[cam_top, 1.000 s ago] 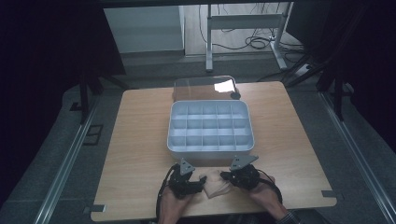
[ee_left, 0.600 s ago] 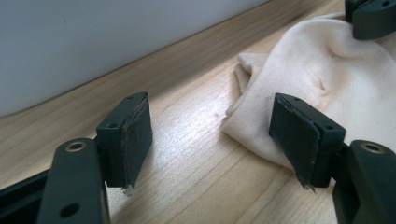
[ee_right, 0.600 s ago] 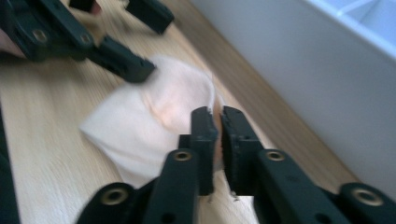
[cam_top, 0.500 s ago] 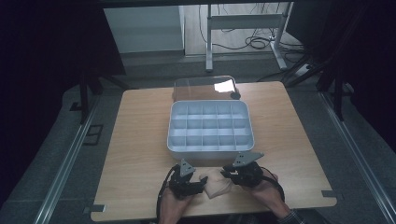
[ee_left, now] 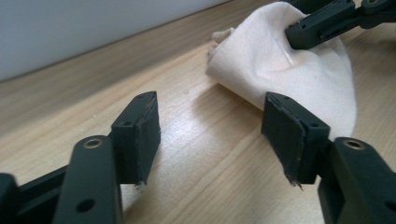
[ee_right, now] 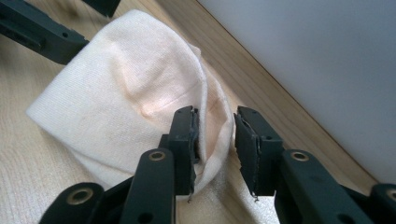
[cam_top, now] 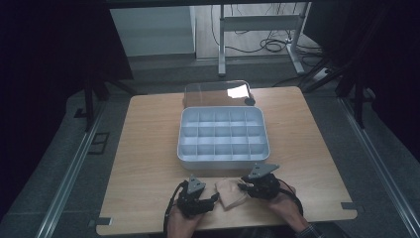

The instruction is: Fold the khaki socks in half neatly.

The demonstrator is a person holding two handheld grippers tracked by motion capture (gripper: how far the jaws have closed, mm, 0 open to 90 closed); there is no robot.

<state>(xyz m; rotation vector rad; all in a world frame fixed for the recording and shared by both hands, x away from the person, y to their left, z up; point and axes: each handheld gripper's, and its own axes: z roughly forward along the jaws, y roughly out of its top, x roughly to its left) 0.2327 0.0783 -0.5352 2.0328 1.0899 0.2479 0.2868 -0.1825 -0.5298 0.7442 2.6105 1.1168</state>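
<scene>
Right tool (ee_right: 215,140) jaws, slightly parted, straddle the cream cloth's (cam_top: 231,192) edge on the bench (cam_top: 148,163); left tool (ee_left: 212,135), narrowing, stands spread and empty.

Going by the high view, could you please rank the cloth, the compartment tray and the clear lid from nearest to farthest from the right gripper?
From the right gripper:
1. Cloth, right at its jaws, on the table's near edge.
2. Compartment tray, just beyond, mid-table.
3. Clear lid, behind the tray at the far edge.
</scene>
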